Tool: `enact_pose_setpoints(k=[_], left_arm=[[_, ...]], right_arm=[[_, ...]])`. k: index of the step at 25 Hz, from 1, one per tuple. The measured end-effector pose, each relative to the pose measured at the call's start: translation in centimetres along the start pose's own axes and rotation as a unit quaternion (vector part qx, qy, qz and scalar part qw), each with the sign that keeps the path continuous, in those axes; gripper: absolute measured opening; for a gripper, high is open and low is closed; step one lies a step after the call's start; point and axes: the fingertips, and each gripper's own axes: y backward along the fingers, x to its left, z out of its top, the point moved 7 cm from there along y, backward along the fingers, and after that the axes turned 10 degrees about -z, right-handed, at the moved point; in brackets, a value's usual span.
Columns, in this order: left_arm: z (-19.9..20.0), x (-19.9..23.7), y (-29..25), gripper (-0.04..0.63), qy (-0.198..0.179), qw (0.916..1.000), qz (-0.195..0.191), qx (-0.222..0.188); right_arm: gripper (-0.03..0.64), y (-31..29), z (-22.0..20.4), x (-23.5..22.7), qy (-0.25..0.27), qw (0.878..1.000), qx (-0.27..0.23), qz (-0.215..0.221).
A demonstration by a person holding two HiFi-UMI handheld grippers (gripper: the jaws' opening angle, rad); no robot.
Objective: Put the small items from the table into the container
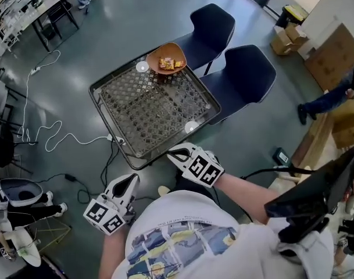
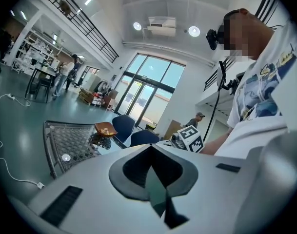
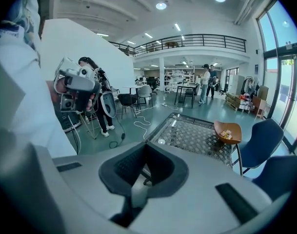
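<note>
On the floor at your far left, a white cable [image 1: 49, 133] lies in loops beside the table. Your left gripper [image 1: 130, 180] is held low before your chest, short of the table's near edge; its fingers [image 2: 133, 172] are pressed together with nothing between them. The lattice-topped table [image 1: 136, 118] stands ahead of you. The orange bowl [image 1: 165, 54] sits at its far corner, and the small items [image 1: 170, 64] lie inside it. Your right gripper [image 1: 174, 152] hangs just at the table's near edge, its fingers [image 3: 124, 167] likewise pressed together on nothing. Two dark blue chairs [image 1: 243, 74] stand close against the table's right side. Cardboard boxes [image 1: 333, 54] are stacked well apart at the far right.
</note>
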Motion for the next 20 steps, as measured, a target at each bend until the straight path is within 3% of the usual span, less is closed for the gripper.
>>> enact_pose_setpoints(k=[20], left_arm=[[-2.6, -2.8, 3.3, 0.008, 0.024, 0.999, 0.028, -0.024]], right_arm=[[0.008, 0.6, 2.6, 4.0, 0.049, 0.998, -0.006, 0.043]])
